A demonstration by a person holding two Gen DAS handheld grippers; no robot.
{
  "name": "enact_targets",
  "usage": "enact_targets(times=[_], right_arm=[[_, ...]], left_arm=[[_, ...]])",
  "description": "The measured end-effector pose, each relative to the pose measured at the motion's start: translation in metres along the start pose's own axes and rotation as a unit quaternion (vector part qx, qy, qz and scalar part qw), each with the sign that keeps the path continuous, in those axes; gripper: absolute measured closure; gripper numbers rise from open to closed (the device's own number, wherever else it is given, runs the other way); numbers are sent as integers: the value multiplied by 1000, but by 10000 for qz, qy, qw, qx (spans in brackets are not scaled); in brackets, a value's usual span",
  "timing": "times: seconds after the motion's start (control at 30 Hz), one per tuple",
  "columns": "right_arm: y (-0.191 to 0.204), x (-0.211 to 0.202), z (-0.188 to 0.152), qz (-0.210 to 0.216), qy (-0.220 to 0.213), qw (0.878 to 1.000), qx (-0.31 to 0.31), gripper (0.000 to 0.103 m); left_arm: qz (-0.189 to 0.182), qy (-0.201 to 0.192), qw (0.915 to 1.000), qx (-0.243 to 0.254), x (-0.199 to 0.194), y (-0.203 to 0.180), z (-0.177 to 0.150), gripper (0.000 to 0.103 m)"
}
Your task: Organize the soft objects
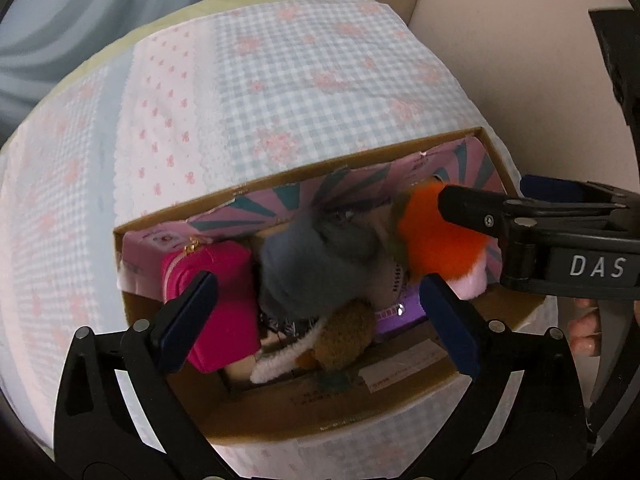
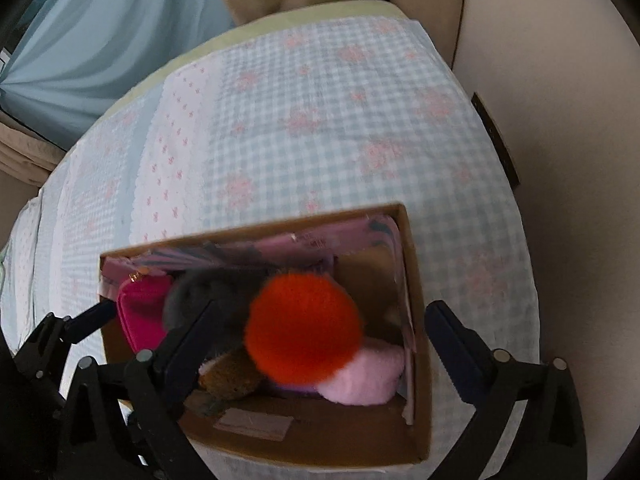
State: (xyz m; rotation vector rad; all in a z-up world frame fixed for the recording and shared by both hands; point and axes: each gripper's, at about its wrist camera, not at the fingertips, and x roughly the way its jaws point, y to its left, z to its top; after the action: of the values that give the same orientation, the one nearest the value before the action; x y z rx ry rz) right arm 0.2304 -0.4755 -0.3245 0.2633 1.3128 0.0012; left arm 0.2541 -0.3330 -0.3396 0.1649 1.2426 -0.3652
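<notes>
Nearest the lens, your left gripper point(image 1: 316, 308) hangs over the near half of the cardboard box point(image 1: 280, 412), fingers spread wide, nothing between them. Your right gripper point(image 2: 320, 344) is also over the box, spread wide in its own view, with the orange-and-pink plush point(image 2: 304, 328) lying free between the fingers rather than pinched. In the left view one of its black fingers point(image 1: 464, 208) sits right at the orange fur; contact or a hair's gap, you cannot tell.

Landmark: the box, resting on the checked blue bedspread point(image 1: 320, 80).

- Inside the box, left end: magenta zip pouch point(image 1: 216, 300), standing on edge.
- Inside, middle: grey plush point(image 1: 316, 264), on top of the pile.
- Inside, near wall, below the grey one: brown plush point(image 1: 344, 340) with a white trim.
- Inside, right end: the orange-and-pink plush, pink part low by the right wall.
- Along the box's far wall: a pink-and-teal printed panel point(image 1: 280, 208).
- Box floor: a purple item point(image 1: 400, 316), mostly covered; cannot identify.

Progress, as a judgement: collection looks close to finished. Every soft thing in view is already inside the box, and no loose item shows on the bedspread beyond it in either view. What looks left is settling the orange-and-pink plush and lifting both grippers clear. Anything outside these two views is unknown.
</notes>
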Motion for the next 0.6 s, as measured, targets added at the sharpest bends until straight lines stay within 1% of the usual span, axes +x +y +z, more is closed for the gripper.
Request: enact_targets(times=[0.07,0.17,0.33,0.47,0.53,0.6], right_arm=[[-4,0,-4,46,45,9999,80,2],[-5,-6,-8,-22,2,9999,127,2],[2,-26,-16,-52,-135,9998,128,2],[17,-60,-26,-85,-340,9994,83,2],[26,-76,-31,-103,-447,9989,50,2],[39,-103,-37,-117,-601,9981,-11,2]], left_arm=[[-36,15,10000,-56,-2,1,-3,3],[-68,10,9999,-91,-6,2,-7,3],[-79,-129,9999,-67,-23,4,-11,3],[-153,-324,9993,-145,-46,11,-15,3],[-155,-470,9986,-174,-67,15,-18,3],[-163,-632,9977,-194,-88,20,-23,3]])
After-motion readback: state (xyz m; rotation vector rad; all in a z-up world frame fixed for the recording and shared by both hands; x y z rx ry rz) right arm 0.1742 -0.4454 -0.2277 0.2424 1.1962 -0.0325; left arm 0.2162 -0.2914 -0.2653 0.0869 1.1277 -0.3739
